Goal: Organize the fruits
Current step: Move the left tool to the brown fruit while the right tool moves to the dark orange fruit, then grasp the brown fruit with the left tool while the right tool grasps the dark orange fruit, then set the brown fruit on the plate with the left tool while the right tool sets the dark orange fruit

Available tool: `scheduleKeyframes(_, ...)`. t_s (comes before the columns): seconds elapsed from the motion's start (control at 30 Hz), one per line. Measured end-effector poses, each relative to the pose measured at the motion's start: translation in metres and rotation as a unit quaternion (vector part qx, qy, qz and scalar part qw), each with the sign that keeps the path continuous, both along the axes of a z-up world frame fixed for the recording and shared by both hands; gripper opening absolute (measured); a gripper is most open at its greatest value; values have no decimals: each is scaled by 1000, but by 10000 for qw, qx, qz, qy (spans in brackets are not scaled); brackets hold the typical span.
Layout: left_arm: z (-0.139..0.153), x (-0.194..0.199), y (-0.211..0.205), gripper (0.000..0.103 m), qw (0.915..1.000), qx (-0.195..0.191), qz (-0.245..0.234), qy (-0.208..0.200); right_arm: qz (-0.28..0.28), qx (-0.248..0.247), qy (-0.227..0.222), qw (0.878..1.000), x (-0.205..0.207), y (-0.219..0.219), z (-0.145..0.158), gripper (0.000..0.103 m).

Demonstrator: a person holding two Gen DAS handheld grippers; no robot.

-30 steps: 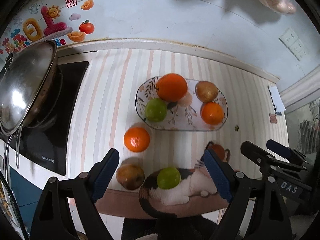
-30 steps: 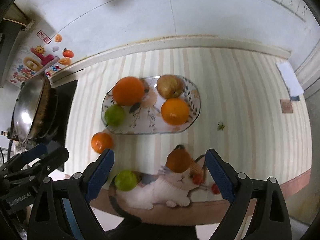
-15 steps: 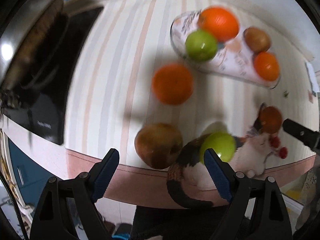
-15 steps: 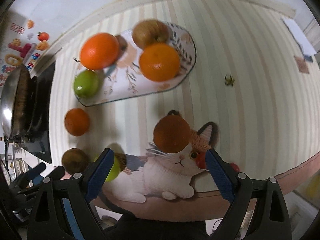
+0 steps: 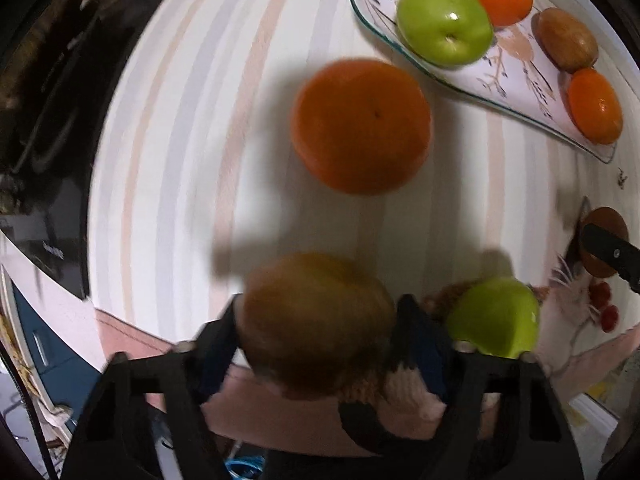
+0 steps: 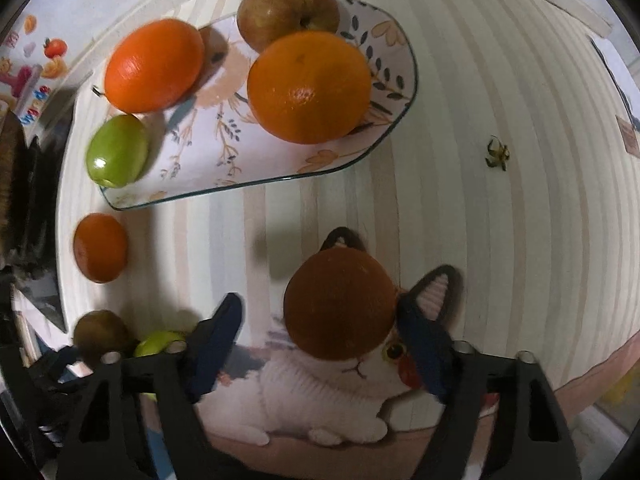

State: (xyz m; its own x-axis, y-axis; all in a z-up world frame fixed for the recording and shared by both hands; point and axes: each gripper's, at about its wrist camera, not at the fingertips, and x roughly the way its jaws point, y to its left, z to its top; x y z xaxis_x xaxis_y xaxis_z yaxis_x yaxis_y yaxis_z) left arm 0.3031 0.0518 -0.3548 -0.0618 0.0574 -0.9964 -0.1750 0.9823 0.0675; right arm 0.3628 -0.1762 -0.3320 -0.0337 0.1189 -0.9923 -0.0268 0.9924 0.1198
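Observation:
My left gripper (image 5: 320, 328) sits around a brownish apple (image 5: 316, 320) at the counter's front edge, its fingers against both sides. A loose orange (image 5: 360, 126) lies beyond it and a green apple (image 5: 494, 318) lies to its right on a cat mat. My right gripper (image 6: 320, 320) is open around a dark orange (image 6: 340, 308) on the cat mat (image 6: 340, 396); its right finger is near the fruit, its left finger stands apart. The glass plate (image 6: 384, 40) beyond holds two oranges, a green apple (image 6: 118, 150) and a brown apple (image 6: 288, 12).
A black induction hob (image 5: 60, 128) lies at the left. A small dried stem piece (image 6: 496, 152) lies on the striped counter (image 6: 500, 240) to the right of the plate. The counter's front edge runs just under both grippers.
Both grippers have moved down and forward. The left jaws have narrowed onto the brownish apple. The right jaws have come around the dark orange.

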Motion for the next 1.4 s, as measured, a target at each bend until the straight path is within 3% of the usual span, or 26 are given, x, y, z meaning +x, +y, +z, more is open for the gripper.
scheduleKeyframes(0.03,0,1,2,66,10000,-19,10,-36,55,-77,-42,9999,0,2,-3,58)
scheduleKeyframes(0.13,1,0,4,66,10000,-55,-33,-59,254,-144,-174,9994,-3,8,-4,58)
scheduleKeyframes(0.37,1,-20,-1,66,9996,-255,-125,-36,678,307,142,9971,-38,31,0,58)
scheduleKeyframes(0.57,2,-11,4,66,9995,-303,-54,-104,621,465,339,9964,-53,40,-11,58)
scheduleKeyframes(0.73,4,-6,3,66,9995,-250,-120,-126,616,427,206,9970,-52,46,-8,58)
scheduleKeyframes(0.9,34,-8,3,66,9982,-524,-101,-290,571,527,54,9970,-49,45,4,58)
scheduleKeyframes(1.17,110,61,-16,66,9858,-1354,-94,-994,438,909,-612,9930,-5,47,44,57)
scheduleKeyframes(1.4,98,136,-29,66,9800,-1803,44,-843,228,1057,-759,9912,38,45,34,57)
